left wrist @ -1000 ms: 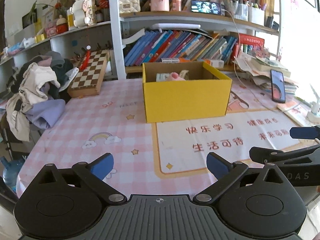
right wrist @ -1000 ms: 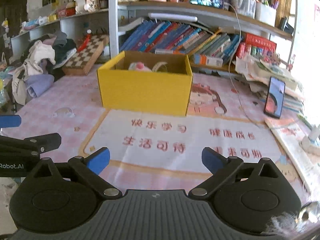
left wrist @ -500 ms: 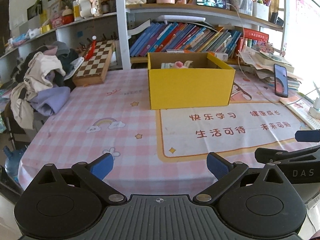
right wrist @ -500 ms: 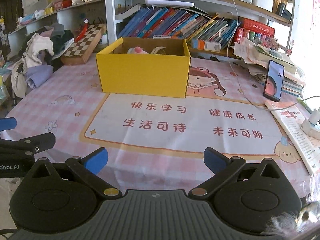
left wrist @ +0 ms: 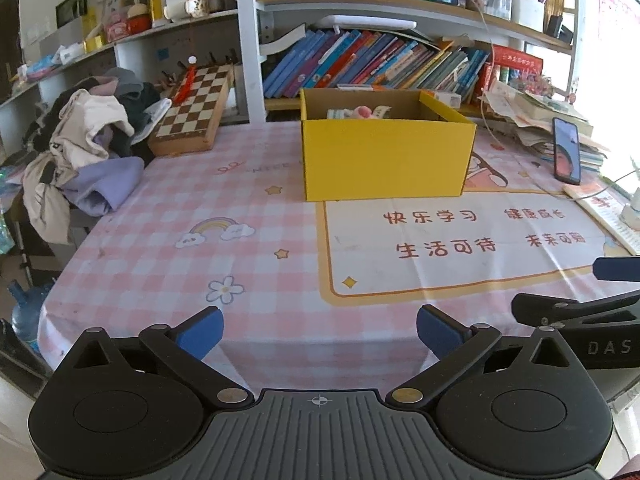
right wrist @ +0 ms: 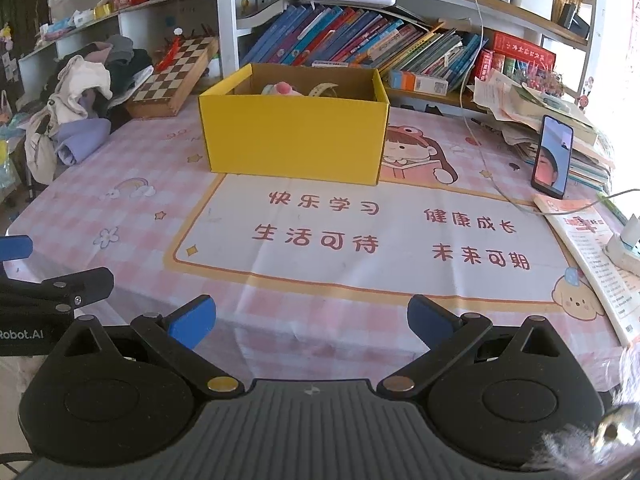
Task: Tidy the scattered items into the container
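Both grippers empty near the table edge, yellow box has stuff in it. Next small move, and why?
Probably hold back and re-scan. Both the left gripper and right gripper are open and empty; the yellow box already holds small items, and the pink tablecloth before it shows nothing loose. Only the chessboard and phone sit around the edges.

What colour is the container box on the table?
Bright yellow outside, plain brown cardboard inside. The box shows best in the right wrist view.

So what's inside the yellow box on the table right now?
Above the rim of the yellow box show a pink-topped soft item and a pale curved strap-like piece. The box's front wall hides whatever lies lower, so the rest of its contents cannot be seen.
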{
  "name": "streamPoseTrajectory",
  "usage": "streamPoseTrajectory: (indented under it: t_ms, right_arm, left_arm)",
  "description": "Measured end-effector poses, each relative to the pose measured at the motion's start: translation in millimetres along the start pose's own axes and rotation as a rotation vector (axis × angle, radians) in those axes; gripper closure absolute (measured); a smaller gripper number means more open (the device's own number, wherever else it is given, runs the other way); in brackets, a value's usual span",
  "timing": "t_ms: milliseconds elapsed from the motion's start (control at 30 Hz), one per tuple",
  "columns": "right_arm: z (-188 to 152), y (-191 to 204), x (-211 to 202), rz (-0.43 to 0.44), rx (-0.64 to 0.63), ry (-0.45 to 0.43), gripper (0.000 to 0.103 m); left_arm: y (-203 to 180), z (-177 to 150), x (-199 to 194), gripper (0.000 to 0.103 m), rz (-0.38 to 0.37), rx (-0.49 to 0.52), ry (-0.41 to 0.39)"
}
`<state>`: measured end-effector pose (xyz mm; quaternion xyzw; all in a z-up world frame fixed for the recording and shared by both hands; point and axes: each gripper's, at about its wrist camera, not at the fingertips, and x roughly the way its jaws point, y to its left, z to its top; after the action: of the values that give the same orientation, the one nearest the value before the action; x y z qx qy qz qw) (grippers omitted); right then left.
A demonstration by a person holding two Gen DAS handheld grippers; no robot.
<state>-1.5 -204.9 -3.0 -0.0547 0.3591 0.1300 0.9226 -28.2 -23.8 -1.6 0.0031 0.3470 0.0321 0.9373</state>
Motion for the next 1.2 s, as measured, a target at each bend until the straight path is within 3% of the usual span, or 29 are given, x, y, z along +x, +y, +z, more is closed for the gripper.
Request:
streamPoseTrajectory:
  t_ms: [1200]
  right_arm:
    - [0.3, 3.3, 1.8, -0.012, -0.009, 0.01, 0.0]
  left_arm:
    - [-4.5, 1.5, 3.6, 0.0, -0.001, 0.005, 0.011]
